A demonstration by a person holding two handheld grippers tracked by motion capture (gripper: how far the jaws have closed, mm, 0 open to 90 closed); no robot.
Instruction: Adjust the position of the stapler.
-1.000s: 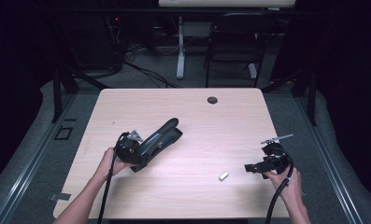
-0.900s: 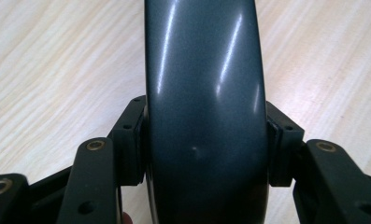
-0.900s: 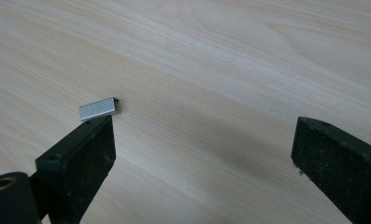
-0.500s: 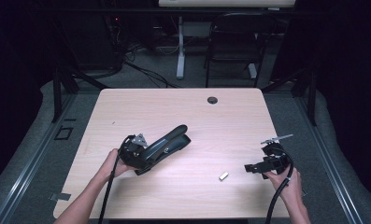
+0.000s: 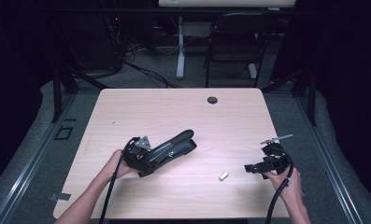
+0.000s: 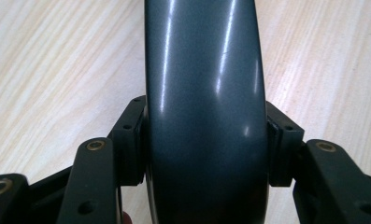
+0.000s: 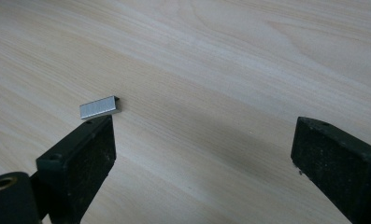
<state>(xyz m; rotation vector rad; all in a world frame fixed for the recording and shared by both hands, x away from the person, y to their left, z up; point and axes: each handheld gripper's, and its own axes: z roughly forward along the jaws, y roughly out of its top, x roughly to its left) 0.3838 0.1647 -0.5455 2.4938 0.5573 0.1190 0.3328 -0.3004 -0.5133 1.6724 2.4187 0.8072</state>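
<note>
Open tabletop (image 5: 183, 112) beyond stapler (image 5: 171, 148); bare wood between right gripper (image 7: 202, 154) and staple strip (image 7: 99, 106), nothing between.

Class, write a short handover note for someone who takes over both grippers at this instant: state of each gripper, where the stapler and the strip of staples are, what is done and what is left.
Left gripper: shut on the stapler, jaws clamped on its dark body, held low over the table left of centre.
Right gripper: open, holding nothing, near the table's right edge.
Strip of staples: lies flat on the wood, just ahead of the right gripper's one jaw, apart from the stapler.
Done: stapler is gripped.
Left: probably pick up the strip with the right gripper and load it into the stapler; whether the stapler is opened for loading cannot be told.
</note>
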